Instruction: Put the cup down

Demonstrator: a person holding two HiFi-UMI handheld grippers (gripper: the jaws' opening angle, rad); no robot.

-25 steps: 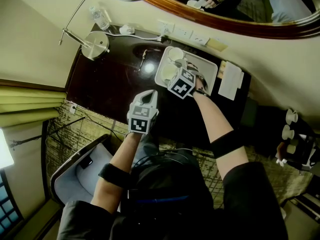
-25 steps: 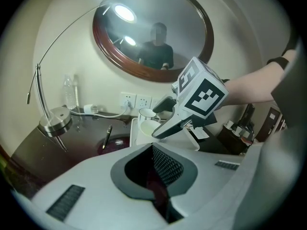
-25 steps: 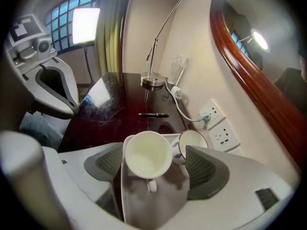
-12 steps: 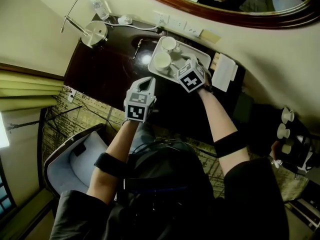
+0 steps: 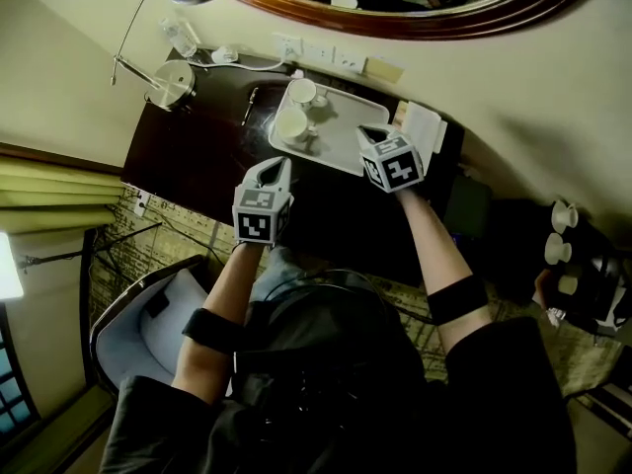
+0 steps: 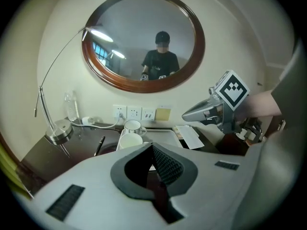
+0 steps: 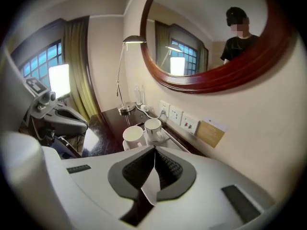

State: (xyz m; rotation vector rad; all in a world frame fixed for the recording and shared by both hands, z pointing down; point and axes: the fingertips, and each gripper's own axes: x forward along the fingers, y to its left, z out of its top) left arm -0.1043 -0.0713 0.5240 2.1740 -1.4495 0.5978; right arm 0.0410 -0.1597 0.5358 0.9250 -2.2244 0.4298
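Left hand-held gripper (image 5: 277,165): jaws together, nothing between them; held over the front of the dark tabletop (image 5: 197,161).
Right hand-held gripper (image 5: 368,132): jaws have just been closing and now meet, empty; over the tray's right end, apart from both cups.
Cup (image 5: 292,124): upright at the left end of the white tray (image 5: 346,138), just beside a second cup (image 5: 303,92).
Pen (image 5: 248,107): on the tabletop, left of the tray.
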